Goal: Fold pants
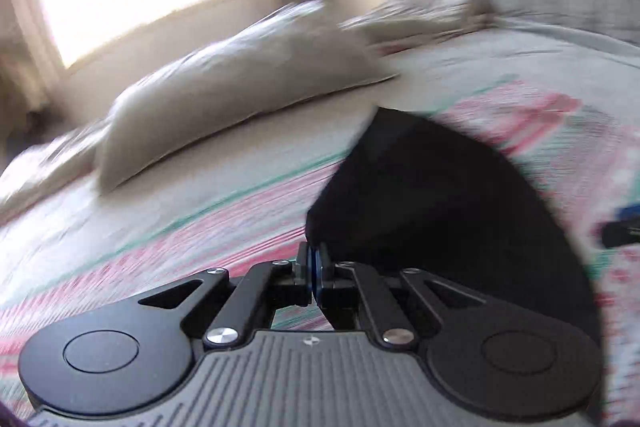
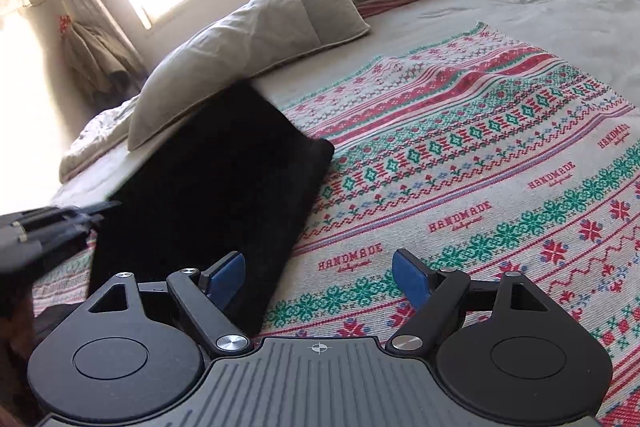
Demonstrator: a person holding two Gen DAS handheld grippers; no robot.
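The pants were a matt black cloth, lying on a woven patterned blanket. The pillow was creased pale fabric. The right hand-held gripper was matt black plastic with shiny metal pins.

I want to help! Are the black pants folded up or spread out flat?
Folded. The black pants lie as one neat, thick rectangle with straight edges on the patterned blanket; no separate legs show.
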